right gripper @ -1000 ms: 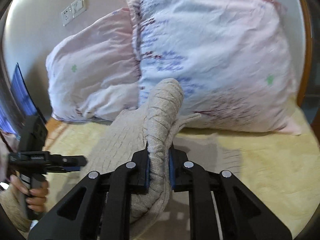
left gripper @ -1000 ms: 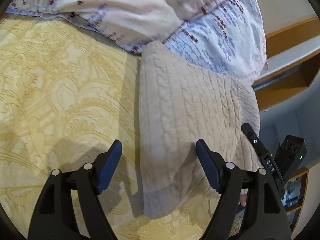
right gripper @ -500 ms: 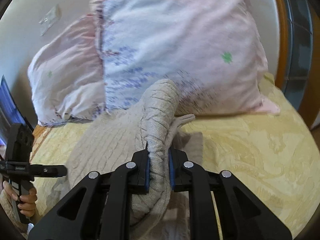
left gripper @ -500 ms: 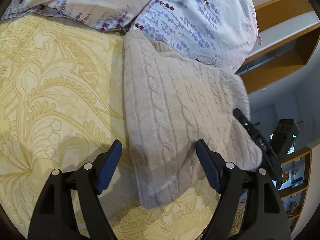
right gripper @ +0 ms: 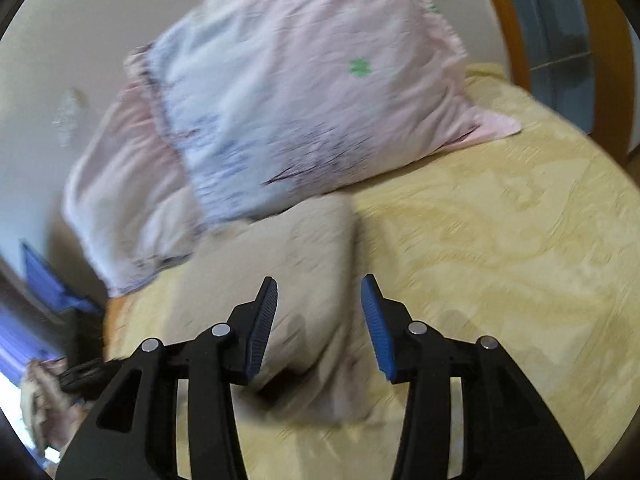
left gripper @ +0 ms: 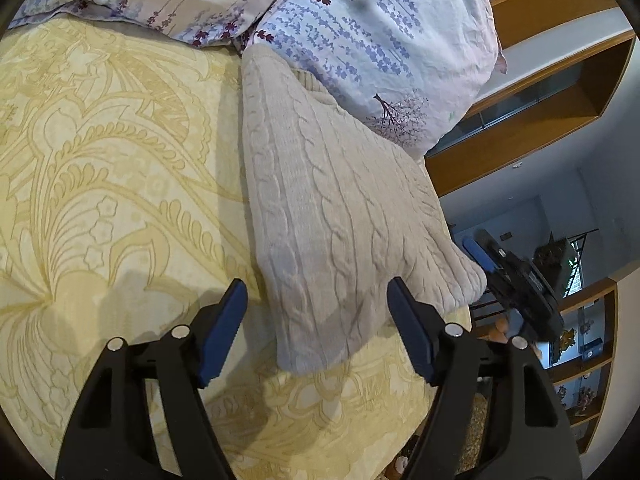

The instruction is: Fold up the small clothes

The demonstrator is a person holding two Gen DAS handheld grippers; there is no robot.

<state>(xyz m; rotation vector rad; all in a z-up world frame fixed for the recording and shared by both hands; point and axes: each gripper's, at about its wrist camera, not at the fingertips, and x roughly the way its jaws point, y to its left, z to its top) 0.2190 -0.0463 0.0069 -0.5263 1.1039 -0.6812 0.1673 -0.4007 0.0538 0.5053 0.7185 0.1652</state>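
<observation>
Beige cable-knit sweater [left gripper: 336, 216] lies folded on the yellow patterned bedspread [left gripper: 100, 184], its far end touching the floral pillows [left gripper: 376, 40], with both grippers spread wide and holding nothing.

The left gripper [left gripper: 316, 320] hovers over the sweater's near edge, jaws apart on either side of it, likely so it can steady or pinch that edge for a further fold. The right gripper [right gripper: 318, 320] is likewise released above the cloth, one blue pad [right gripper: 260, 324] over the knit and the other over the bedspread. The left view is sharp and shows the knit pattern and the right tool at the sweater's far corner; the right view is motion-blurred but shows the pillows [right gripper: 304, 112] propped against the wall and more of the bed's width.
</observation>
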